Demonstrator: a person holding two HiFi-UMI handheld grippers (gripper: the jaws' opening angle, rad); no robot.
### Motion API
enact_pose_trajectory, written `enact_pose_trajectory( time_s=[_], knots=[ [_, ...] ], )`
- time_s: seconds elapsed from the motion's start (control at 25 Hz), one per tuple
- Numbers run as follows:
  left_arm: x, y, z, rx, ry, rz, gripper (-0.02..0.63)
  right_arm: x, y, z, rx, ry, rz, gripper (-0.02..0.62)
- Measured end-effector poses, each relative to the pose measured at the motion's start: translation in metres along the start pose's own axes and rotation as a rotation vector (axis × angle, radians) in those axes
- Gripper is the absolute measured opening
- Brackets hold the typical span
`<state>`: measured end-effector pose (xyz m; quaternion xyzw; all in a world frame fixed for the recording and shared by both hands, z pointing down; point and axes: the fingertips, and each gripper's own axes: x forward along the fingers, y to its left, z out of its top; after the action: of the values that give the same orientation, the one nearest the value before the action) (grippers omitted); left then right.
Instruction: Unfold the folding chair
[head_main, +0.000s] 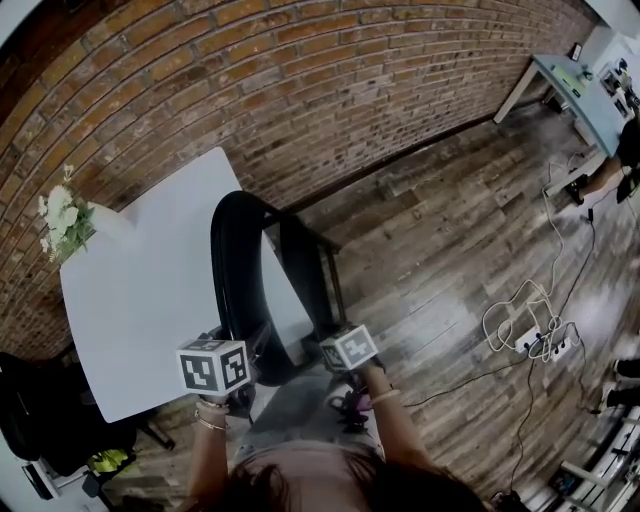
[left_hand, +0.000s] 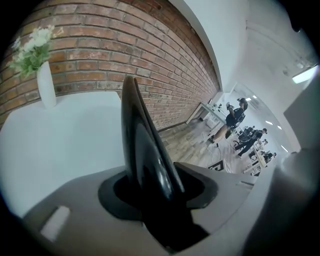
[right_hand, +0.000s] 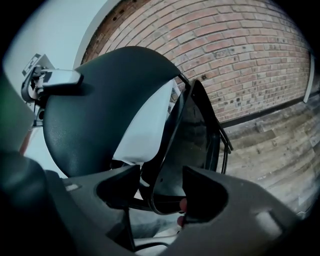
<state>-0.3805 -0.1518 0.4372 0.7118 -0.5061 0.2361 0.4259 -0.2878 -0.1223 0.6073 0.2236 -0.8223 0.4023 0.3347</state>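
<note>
the folding chair (head_main: 228, 280) stands upright on the wooden floor (head_main: 450, 260), right against the near edge of the white worktop (head_main: 140, 310) and directly in front of the person. from the head view it shows edge-on as a tall black curved panel with a dark metal frame (head_main: 322, 262) beside it on the right. in the right gripper view a narrow wedge of space lies between the rounded black panel and the frame, and the white worktop shows through it.

the left claw (left_hand: 160, 194) is clenched on the thin edge of the black panel, which fills the space between its two dark pads (left_hand: 112, 192) and rises straight up from them. the right claw (right_hand: 161, 192) is released: its jaws stand apart, and a thin curved black rim of the chair passes between them without either pad pressing on it. both claws point downward at the lower part of the chair, the left on the worktop side and the right on the frame side, each with its marker cube (head_main: 213, 366) facing up.

a white vase of pale flowers (head_main: 62, 218) sits at the far left corner of the worktop, close to the brick wall (head_main: 300, 90). loose white and dark cables (head_main: 520, 320) lie on the floor well to the right, and a second pale table (head_main: 575, 90) stands far off in the upper right corner.
</note>
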Motion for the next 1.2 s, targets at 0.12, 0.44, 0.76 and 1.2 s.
enact_pose_trajectory(
  time_s=[0.12,0.44,0.76,1.2],
  knots=[
    [0.000,-0.002,-0.001,0.002,0.003,-0.004,0.183,0.009,0.000,-0.003,0.002,0.009,0.020,0.258],
    [0.000,0.000,-0.001,-0.002,0.007,0.045,0.146,0.006,0.010,0.000,-0.005,0.007,0.093,0.256],
    [-0.001,0.000,-0.001,-0.012,-0.006,0.068,0.120,0.029,0.013,-0.021,-0.052,0.084,0.063,0.256],
    [0.000,0.001,-0.002,-0.060,-0.022,0.143,0.077,0.036,0.022,-0.016,-0.040,0.040,0.056,0.197]
  ],
)
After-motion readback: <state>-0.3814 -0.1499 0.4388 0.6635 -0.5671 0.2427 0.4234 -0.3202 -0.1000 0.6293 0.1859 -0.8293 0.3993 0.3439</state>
